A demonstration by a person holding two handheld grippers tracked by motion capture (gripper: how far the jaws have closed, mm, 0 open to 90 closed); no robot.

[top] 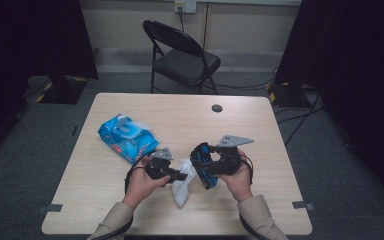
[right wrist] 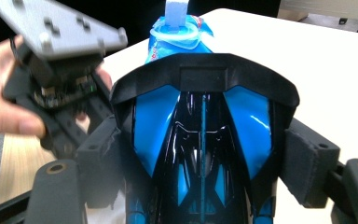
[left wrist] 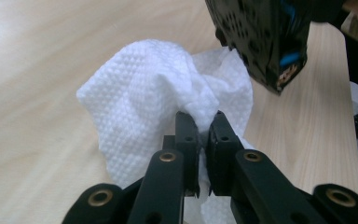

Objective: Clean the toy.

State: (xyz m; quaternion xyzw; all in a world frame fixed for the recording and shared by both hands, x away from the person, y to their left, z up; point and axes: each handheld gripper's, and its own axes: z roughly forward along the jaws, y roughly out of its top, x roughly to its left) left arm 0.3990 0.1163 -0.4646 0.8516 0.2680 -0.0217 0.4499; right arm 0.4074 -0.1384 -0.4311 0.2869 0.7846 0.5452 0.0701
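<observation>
Tabletop: left hand-held gripper (left wrist: 204, 122) pinches white wipe (left wrist: 144, 93).

Wipes pack (top: 127, 136) blocks the table (top: 240, 125) left; far right half lies open

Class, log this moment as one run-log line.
left gripper: shut on white wipe | right gripper: shut on blue-black toy car | wipes pack: on table

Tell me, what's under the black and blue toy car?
The white wipe lies under the black and blue toy car, which the right tool grips. The left tool pinches that wipe over the wooden table. The car's underside is hidden.
</observation>
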